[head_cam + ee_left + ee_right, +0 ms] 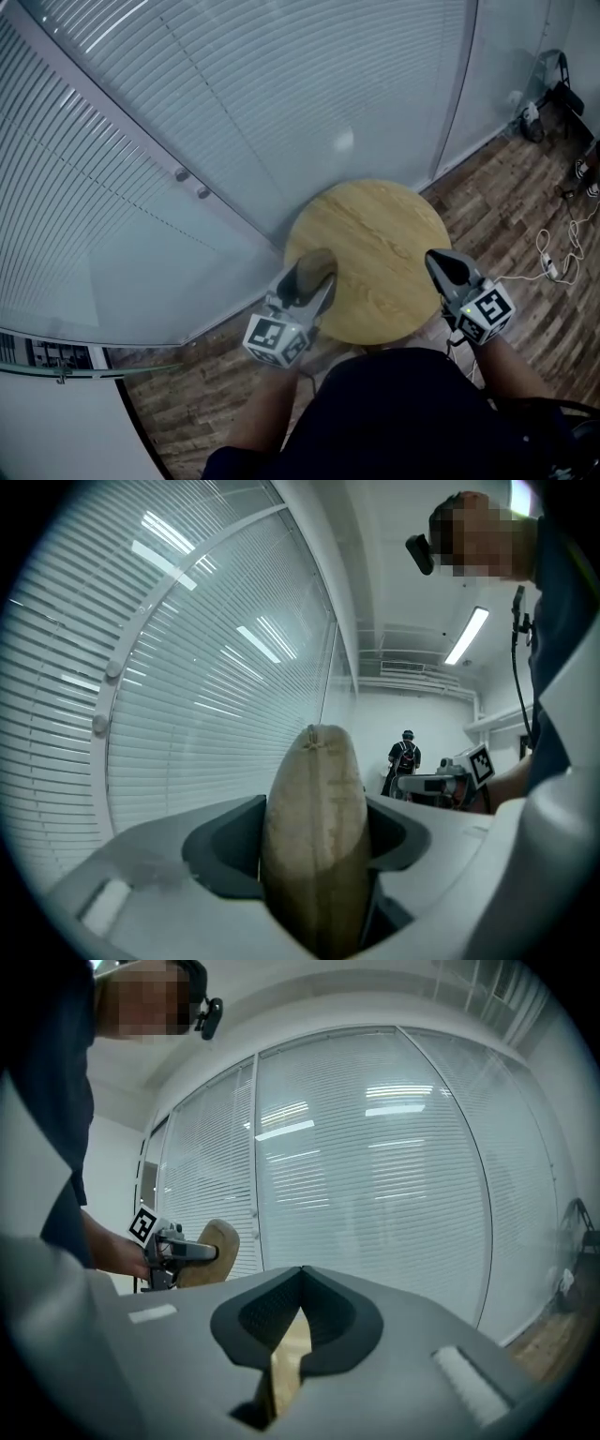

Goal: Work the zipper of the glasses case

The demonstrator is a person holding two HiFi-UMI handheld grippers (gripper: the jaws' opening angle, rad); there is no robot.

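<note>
The left gripper (317, 279) pinches the tan glasses case (314, 836) above the round table (380, 234)'s left edge. The right gripper (442, 265), pressed together and empty, probably must open next for the zipper pull.

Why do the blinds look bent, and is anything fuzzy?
Head view: the lens bows the blinds, glare spot above the table. Left gripper view: the glasses case looms close and soft, ceiling lamp burns white. Right gripper view: black corners, lamp reflections.
</note>
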